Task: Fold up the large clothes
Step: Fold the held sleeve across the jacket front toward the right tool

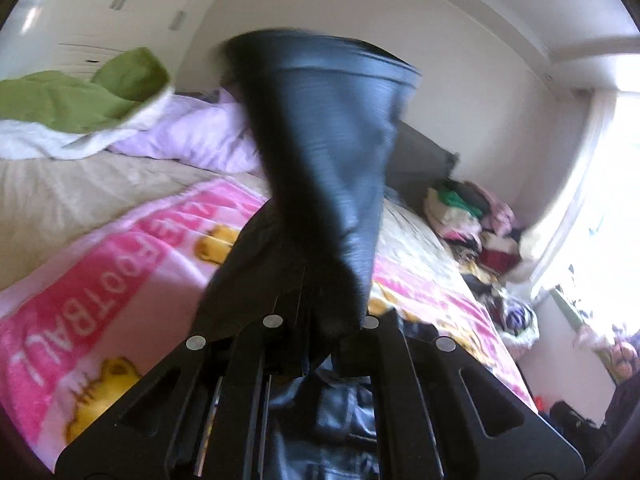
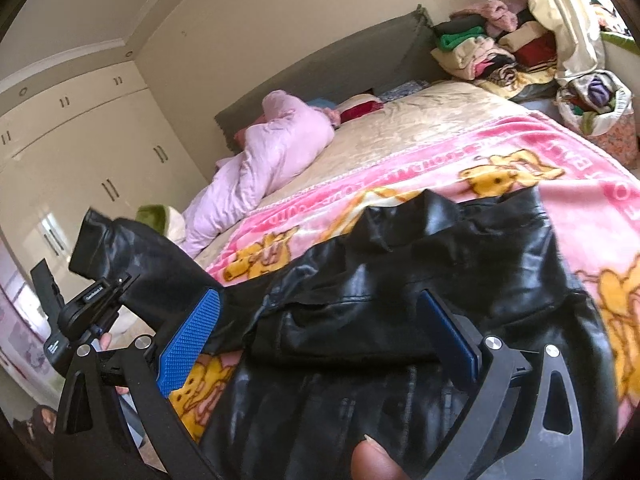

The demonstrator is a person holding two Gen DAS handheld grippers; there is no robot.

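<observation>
Left-wrist view: I am clamping my left gripper (image 1: 320, 320) shut on the sleeve (image 1: 332, 148) of a black leather-look jacket (image 2: 420, 292), and the sleeve is rising through the centre of the frame, its cuff flaring open at upper centre. Right-wrist view: I am holding my right gripper (image 2: 320, 332) with its blue pads (image 2: 188, 340) standing wide apart and bare, while the jacket body is lying between and beyond them across the lower centre and right of the frame, on the pink cartoon blanket (image 2: 460, 160). In the same view the left gripper is showing at lower left, carrying the sleeve away from the body.

Handling, as I am judging it: the material is looking heavy, glossy and rather slick, creasing in broad stiff folds rather than draping, so a pinch on a seam, cuff or hem should be holding better than a pinch on flat panel. The collar and shoulder ridge nearest my open pads seems the sensible next hold.

Surroundings: a lilac quilt (image 2: 272, 152) is lying bunched at centre left, a green and white throw (image 1: 80, 100) at upper left of the left-wrist view, and stacked clothes (image 2: 496, 48) at upper right. The blanket beyond the jacket is lying bare, so nothing is appearing to block the fold.
</observation>
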